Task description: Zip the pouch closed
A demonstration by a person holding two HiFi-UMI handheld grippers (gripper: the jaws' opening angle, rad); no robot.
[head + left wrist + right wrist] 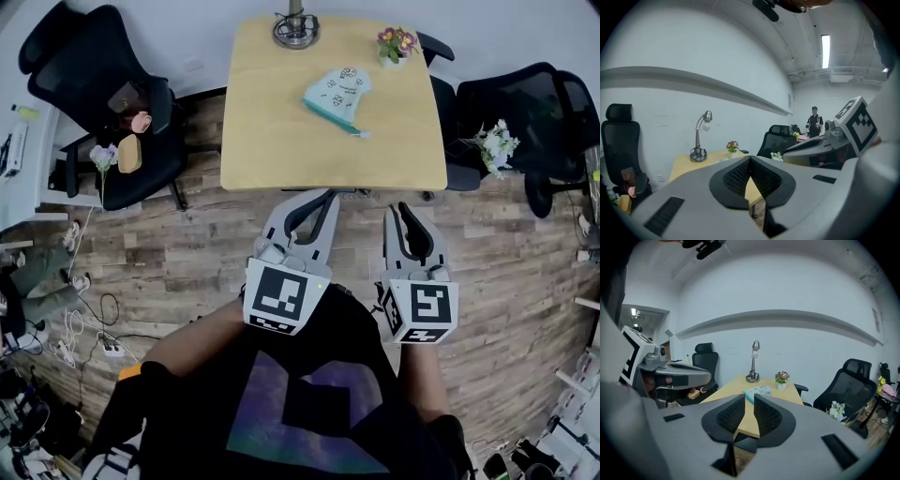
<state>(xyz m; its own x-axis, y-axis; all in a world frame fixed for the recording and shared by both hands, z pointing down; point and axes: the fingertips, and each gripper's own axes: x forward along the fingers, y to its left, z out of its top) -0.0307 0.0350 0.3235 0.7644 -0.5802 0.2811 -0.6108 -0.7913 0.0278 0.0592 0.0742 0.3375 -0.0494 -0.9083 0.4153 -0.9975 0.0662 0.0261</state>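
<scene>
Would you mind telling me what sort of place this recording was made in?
Likely an office or meeting room: black office chairs around a wooden table with a desk lamp on it.

Both arms are bent at the elbow in front of the torso, and the two grippers sit side by side, close but apart, pointing forward and slightly down.

The left gripper (324,195) has its jaws together: in the left gripper view the ribbed pads (740,176) meet at the tip, with nothing between them. The left forearm (192,339) is bare and angles in from the left.

The right gripper (399,207) has its jaws apart. A narrow gap runs between its pads (766,414) and nothing is in it. The right forearm (424,377) runs straight back toward the torso.

The marker cubes (284,297) face upward.
</scene>
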